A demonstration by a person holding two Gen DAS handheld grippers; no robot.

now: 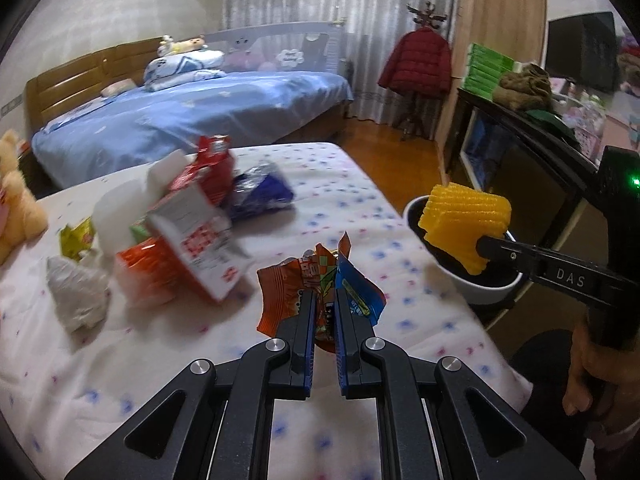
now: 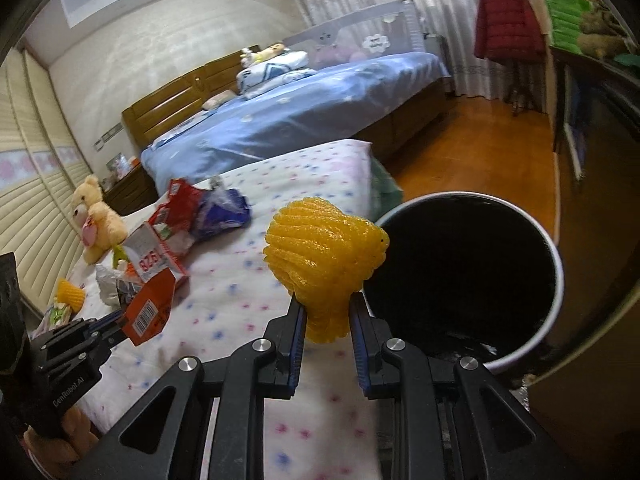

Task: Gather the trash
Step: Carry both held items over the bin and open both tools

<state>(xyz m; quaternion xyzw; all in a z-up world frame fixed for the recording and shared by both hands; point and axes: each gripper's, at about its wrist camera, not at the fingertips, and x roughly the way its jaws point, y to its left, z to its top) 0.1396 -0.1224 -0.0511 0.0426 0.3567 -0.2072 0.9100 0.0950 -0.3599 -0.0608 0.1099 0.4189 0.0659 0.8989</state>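
My left gripper (image 1: 325, 298) is shut on an orange and blue snack wrapper (image 1: 320, 280), held above the bed; it also shows in the right wrist view (image 2: 146, 314). My right gripper (image 2: 327, 306) is shut on a yellow foam fruit net (image 2: 324, 260) beside the rim of the white trash bin (image 2: 556, 312) with its black liner. In the left wrist view the foam net (image 1: 466, 226) hangs over the bin (image 1: 492, 290). More trash lies on the bed: a red-white carton (image 1: 200, 236), a blue wrapper (image 1: 260, 192), crumpled paper (image 1: 78, 296).
The bed sheet (image 1: 360, 208) is white with coloured dots. A teddy bear (image 2: 98, 220) sits at its far left. Another yellow foam net (image 2: 70, 294) lies near it. A dark cabinet (image 1: 520, 168) stands right of the bin. A blue bed (image 1: 192, 120) is behind.
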